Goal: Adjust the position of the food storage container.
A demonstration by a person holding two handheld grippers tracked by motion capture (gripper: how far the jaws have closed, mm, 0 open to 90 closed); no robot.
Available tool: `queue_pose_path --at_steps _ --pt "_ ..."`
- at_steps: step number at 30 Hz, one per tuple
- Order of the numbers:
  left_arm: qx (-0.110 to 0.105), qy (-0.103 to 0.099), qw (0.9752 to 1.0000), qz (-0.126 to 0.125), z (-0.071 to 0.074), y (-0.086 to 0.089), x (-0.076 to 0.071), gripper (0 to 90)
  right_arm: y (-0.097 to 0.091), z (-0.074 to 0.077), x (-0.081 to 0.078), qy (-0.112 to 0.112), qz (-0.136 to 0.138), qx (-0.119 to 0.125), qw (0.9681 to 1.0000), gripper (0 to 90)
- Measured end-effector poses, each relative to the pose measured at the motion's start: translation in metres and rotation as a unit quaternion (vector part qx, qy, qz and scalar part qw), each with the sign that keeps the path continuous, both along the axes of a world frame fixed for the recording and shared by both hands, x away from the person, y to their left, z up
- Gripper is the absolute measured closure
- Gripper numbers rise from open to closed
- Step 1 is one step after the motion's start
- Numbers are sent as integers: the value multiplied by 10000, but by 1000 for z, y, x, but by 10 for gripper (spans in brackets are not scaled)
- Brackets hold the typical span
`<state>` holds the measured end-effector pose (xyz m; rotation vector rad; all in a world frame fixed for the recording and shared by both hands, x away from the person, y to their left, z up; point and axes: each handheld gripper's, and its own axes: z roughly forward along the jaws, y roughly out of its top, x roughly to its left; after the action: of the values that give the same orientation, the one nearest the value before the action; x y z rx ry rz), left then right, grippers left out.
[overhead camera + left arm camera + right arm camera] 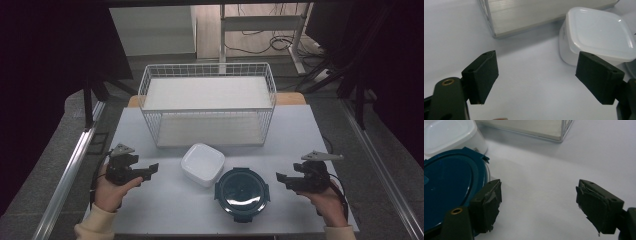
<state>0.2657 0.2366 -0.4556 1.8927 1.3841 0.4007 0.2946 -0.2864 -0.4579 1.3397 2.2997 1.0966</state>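
The square white plastic container with a translucent lid (202, 164) stood on the white table surface (150, 205), just in front of the white wire basket with a flat white insert (207, 102), and was turned so that one corner pointed toward the person. Touching or almost touching its right front side stood the round container with a dark blue clip-on lid (242, 193), nearer the table's front edge. In the left gripper view, the white container (596, 32) lay ahead and to the right, partly behind the right jaw, with the basket's corner (492, 30) farther back. In the right gripper view, the blue lid (446, 190) occupied the left side, partly behind the left jaw, with the white container (449, 135) beyond it and the basket's base (544, 130) at the top.

The left gripper (151, 170), held in the person's left hand (111, 192), was positioned left of the white container and apart from it, pointing toward it. Its jaws stood wide apart with bare table between them. The right gripper (280, 179), held in the right hand (327, 205), was positioned right of the blue-lidded container, near it, pointing toward it. Its jaws were likewise spread wide and gripped nothing.
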Motion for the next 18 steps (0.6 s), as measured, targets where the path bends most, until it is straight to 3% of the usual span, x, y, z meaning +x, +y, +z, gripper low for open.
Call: queue_pose_path --at_steps 10,18 --pt "158 -13 9998 -103 -3 -5 -2 175 -3 -3 3 64 110 -20 9999 278" --pt "27 -47 9998 -179 2 -8 -5 174 -6 2 -1 35 -44 -1 10000 283"
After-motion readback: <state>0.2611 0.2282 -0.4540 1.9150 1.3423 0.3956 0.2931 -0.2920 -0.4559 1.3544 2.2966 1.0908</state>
